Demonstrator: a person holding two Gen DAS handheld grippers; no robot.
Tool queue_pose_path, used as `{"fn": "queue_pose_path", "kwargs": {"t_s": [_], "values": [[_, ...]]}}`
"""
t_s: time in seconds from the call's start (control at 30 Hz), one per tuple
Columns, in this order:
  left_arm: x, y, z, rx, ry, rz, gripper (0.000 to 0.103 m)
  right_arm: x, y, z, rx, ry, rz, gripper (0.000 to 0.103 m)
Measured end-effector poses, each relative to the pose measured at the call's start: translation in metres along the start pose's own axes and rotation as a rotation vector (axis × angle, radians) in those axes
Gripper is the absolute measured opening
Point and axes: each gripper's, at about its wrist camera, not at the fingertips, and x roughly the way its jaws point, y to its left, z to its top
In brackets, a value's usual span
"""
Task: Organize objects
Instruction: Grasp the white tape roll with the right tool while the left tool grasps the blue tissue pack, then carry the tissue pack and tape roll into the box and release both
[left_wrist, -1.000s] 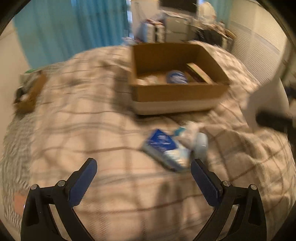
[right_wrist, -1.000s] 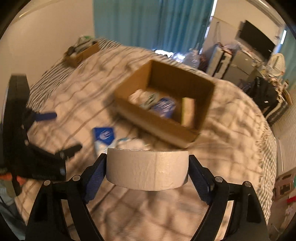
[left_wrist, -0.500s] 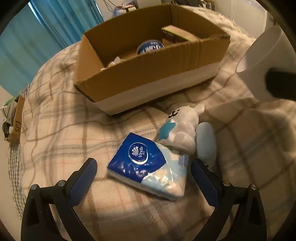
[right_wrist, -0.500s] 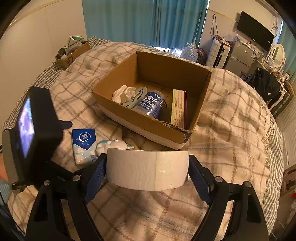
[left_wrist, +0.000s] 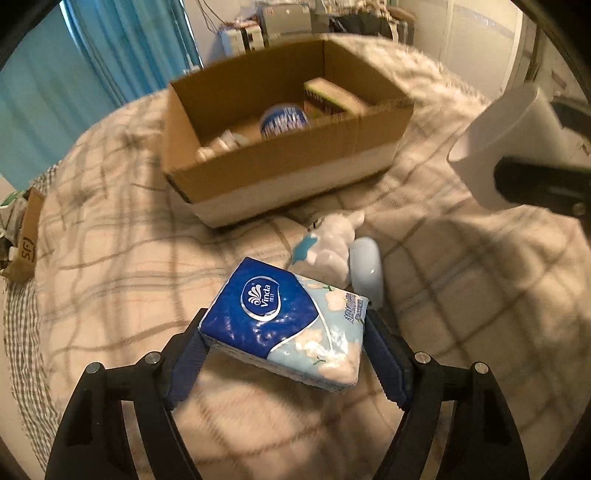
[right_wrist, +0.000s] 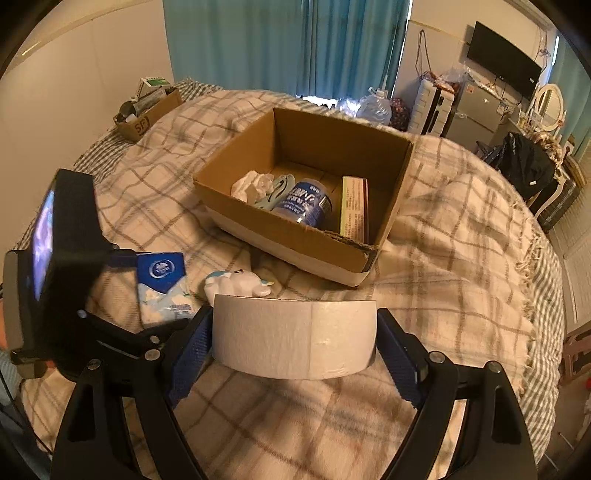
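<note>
Two grippers pinching: left (left_wrist: 284, 350) tissue pack (left_wrist: 284, 325), right (right_wrist: 295, 347) tape roll (right_wrist: 295, 338) (plaid bedspread (right_wrist: 461, 240), teal curtains (right_wrist: 288, 44)).

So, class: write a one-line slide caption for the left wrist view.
Left gripper clamps a blue tissue pack above the plaid blanket, facing the open cardboard box.

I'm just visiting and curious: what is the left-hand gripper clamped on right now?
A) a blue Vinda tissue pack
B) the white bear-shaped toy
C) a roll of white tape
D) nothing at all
A: the left gripper has its blue pads pressed against both sides of the tissue pack, while the right gripper holds the tape roll.
</note>
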Motion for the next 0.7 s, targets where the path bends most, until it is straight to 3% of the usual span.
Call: {"fn": "queue_pose_path", "kwargs": {"t_s": [0.17, 0.37, 0.57, 0.7], "values": [[-0.049, 0.016, 0.013, -0.067, -0.109, 0.006, 0.081, -0.032, 0.004, 0.01, -0.016, -0.065, -0.037, 0.085], [-0.089, 0.042, 0.064, -0.131, -0.236, -0.015, 0.081, -0.064, 0.0, 0.048, -0.032, -0.165, -0.086, 0.085], [-0.087, 0.085, 0.136, -0.245, -0.28, -0.02, 0.081, -0.054, -0.026, 0.116, 0.029, -0.225, -0.121, 0.085], [-0.062, 0.098, 0.173, -0.257, -0.282, -0.004, 0.081, -0.016, -0.05, 0.161, 0.095, -0.202, -0.095, 0.085]]}}
